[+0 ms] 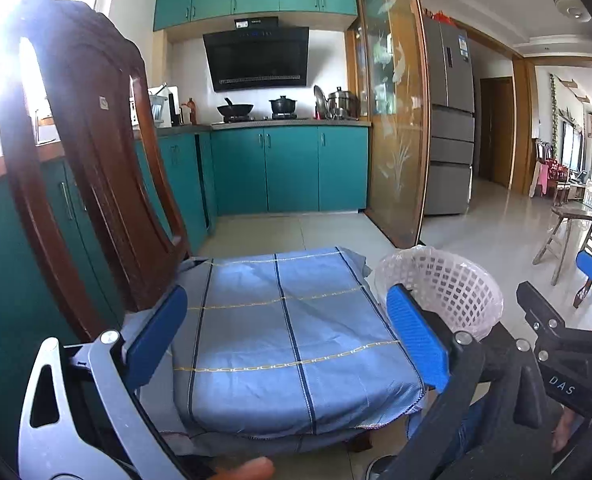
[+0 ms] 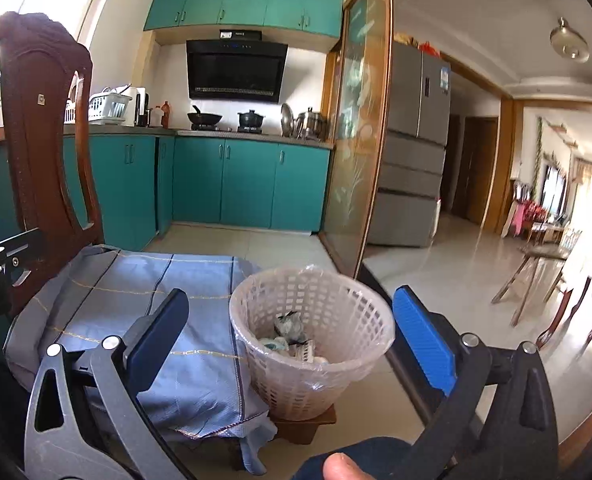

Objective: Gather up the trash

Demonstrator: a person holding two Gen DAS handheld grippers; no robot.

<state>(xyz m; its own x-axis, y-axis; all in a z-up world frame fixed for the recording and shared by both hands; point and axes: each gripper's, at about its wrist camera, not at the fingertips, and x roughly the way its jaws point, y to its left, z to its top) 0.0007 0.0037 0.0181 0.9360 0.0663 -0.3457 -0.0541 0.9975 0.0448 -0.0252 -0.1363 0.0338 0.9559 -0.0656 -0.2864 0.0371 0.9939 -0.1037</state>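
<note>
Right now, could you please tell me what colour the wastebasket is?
The wastebasket is pale pink-white lattice plastic with a clear liner, seen best in the right wrist view.

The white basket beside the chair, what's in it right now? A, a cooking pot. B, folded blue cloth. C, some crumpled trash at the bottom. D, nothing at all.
C: the right wrist view shows crumpled wrappers lying at the bottom of the plastic-lined white basket.

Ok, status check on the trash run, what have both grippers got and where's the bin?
Left gripper open, empty. Right gripper open, empty. Waste basket beside cloth-covered chair seat, trash already inside. Nothing blocking.
</note>
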